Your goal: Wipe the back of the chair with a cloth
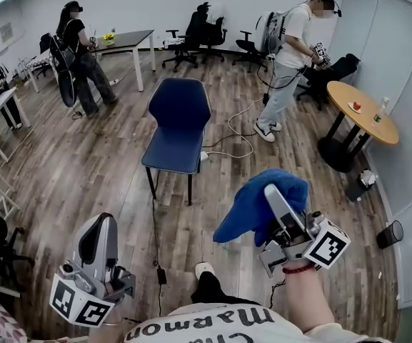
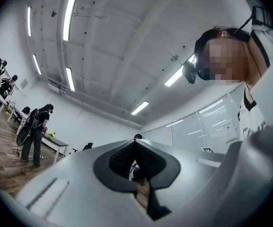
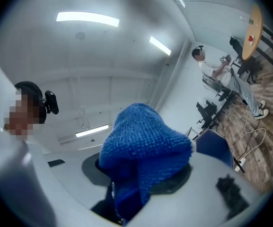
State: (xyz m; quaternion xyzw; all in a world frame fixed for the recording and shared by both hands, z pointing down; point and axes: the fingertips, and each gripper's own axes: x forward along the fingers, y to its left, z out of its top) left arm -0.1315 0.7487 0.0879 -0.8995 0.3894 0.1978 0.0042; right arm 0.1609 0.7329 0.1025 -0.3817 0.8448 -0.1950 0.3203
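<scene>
A dark blue chair [image 1: 179,120] stands on the wooden floor ahead of me, its seat toward me and its back [image 1: 181,100] on the far side. My right gripper [image 1: 273,197] is raised at the lower right, well short of the chair, shut on a blue knitted cloth [image 1: 257,203] that drapes over its jaws. In the right gripper view the cloth [image 3: 143,145] covers the jaw tips and the chair [image 3: 215,148] shows beyond. My left gripper [image 1: 100,226] hangs at the lower left, pointing upward, shut with nothing in it [image 2: 135,144].
A white cable and power strip [image 1: 234,131] lie on the floor right of the chair. A round wooden table [image 1: 366,116] and a black bin [image 1: 390,234] stand at the right. People [image 1: 288,56] [image 1: 81,59], desks and office chairs [image 1: 198,34] fill the back.
</scene>
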